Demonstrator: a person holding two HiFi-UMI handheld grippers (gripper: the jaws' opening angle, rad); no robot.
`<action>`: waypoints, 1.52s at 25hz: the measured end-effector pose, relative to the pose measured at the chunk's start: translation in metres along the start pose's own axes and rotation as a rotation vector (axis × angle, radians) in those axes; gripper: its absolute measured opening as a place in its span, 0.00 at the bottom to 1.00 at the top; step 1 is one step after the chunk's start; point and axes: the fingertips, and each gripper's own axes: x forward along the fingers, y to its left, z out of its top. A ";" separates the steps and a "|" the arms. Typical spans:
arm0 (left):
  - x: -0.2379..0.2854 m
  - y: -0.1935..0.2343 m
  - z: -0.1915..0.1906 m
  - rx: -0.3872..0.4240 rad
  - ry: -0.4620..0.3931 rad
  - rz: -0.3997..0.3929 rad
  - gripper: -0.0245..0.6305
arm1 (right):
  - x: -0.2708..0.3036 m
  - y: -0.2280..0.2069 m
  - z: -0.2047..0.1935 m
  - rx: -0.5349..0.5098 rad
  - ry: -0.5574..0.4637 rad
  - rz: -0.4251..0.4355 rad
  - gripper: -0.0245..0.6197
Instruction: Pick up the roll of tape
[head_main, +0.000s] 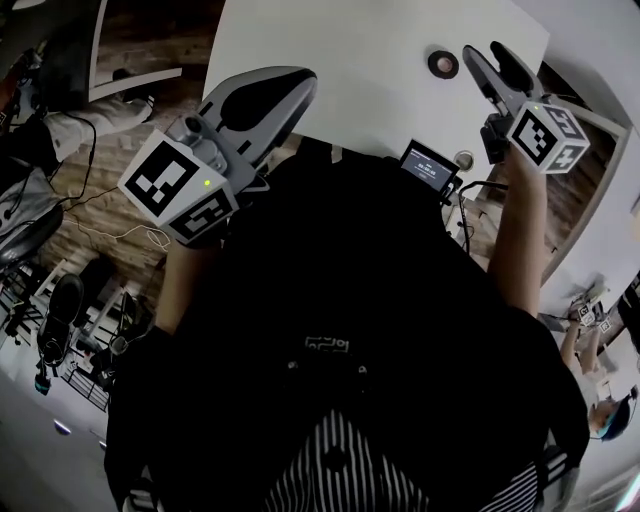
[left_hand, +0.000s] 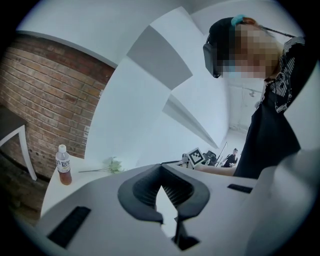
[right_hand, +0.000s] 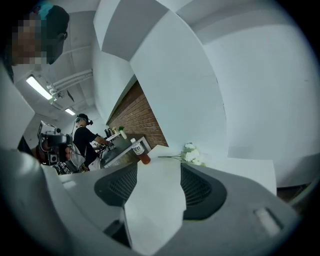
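The roll of tape (head_main: 443, 63), a small dark ring, lies flat on the white table (head_main: 350, 70) in the head view. My right gripper (head_main: 483, 50) hovers just to the right of it, close beside it, with its jaws open and only bare table top showing between them (right_hand: 157, 167). My left gripper (head_main: 300, 80) is held over the table's near left edge, far from the tape, its tips meeting with nothing between them (left_hand: 161, 167). Neither gripper view shows the tape.
A small device with a lit screen (head_main: 428, 165) sits at the table's near edge. A drink bottle (right_hand: 142, 152) and a white flower sprig (right_hand: 192, 155) lie at the table's far end by a brick wall (left_hand: 45, 100). Another person (right_hand: 85, 135) works in the background.
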 end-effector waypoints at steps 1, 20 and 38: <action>-0.001 0.001 -0.001 -0.005 0.001 0.006 0.04 | 0.004 -0.003 -0.003 0.002 0.010 0.007 0.44; -0.033 0.003 -0.025 -0.127 0.008 0.148 0.04 | 0.064 -0.078 -0.152 -0.092 0.420 -0.077 0.65; -0.045 -0.008 -0.038 -0.189 -0.029 0.209 0.04 | 0.073 -0.129 -0.228 -0.136 0.623 -0.217 0.75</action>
